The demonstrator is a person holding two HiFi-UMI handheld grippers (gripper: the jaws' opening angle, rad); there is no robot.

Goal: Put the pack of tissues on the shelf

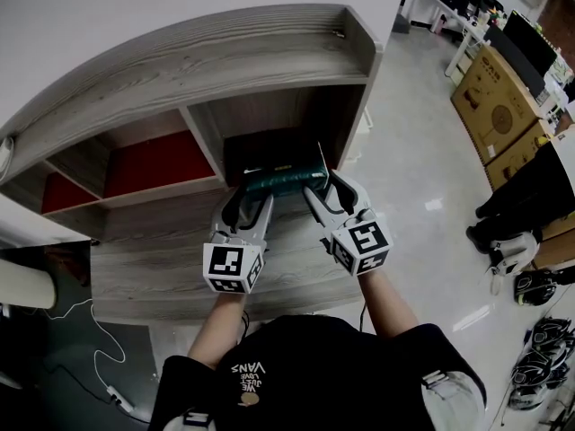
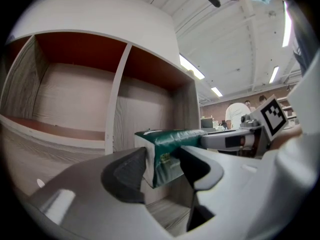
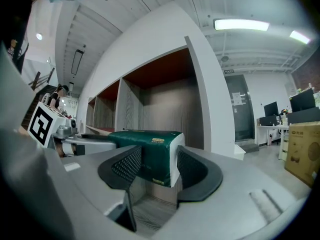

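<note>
The dark green, soft-wrapped pack of tissues (image 1: pixel 286 183) hangs at the mouth of the right compartment of the grey wooden shelf (image 1: pixel 269 57). My left tongs (image 1: pixel 243 206) and right tongs (image 1: pixel 325 197) each pinch one end. If I release unevenly, I reckon it could tip out.

It was an open office: desks (image 1: pixel 429 0) with dark monitors (image 1: pixel 528 41) stood at the far side, large cardboard boxes (image 1: pixel 492 97) sat on the glossy pale floor (image 1: pixel 422 169), and fluorescent strip lights (image 3: pixel 241 24) ran overhead.
</note>
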